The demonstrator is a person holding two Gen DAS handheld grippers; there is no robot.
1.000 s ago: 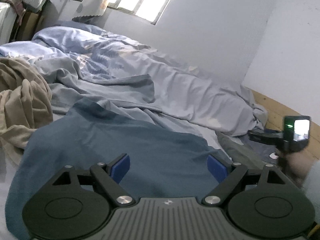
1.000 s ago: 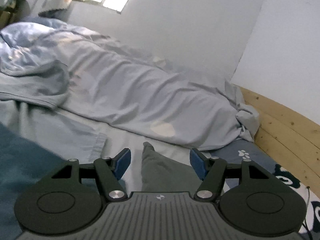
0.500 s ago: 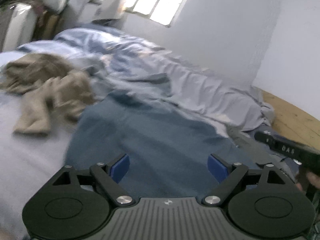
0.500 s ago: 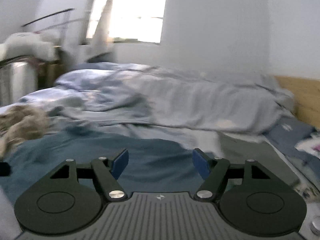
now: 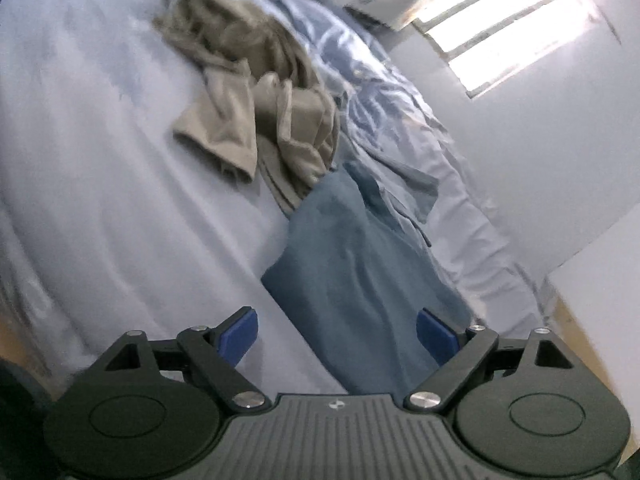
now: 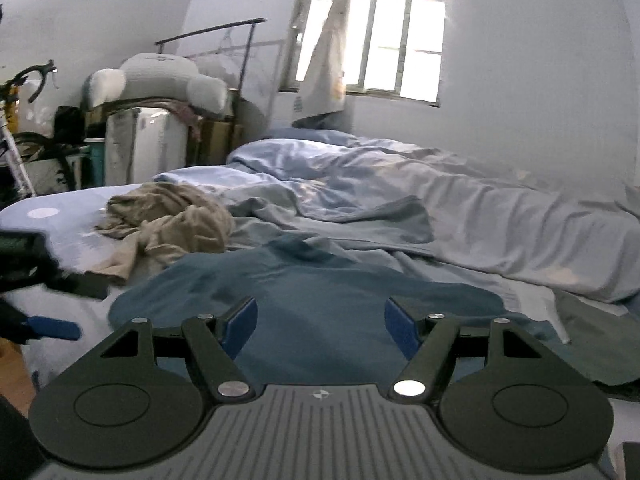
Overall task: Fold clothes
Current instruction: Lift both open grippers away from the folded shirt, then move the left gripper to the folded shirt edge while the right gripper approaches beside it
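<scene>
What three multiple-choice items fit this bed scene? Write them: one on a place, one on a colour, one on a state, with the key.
1. Where does the beige garment lie relative to the blue garment, in the right wrist view?
A. on top of it
B. beyond it, to the left
C. to its right

2. What colour are the pads of the right tool?
A. red
B. white
C. blue

3. How is the left tool set?
A. open, holding nothing
B. shut on the blue garment
C. shut on the beige garment

Key: 1 B, the beige heap sits at far left; 2 C, both pads are blue; 3 A, its pads stand wide apart.
</scene>
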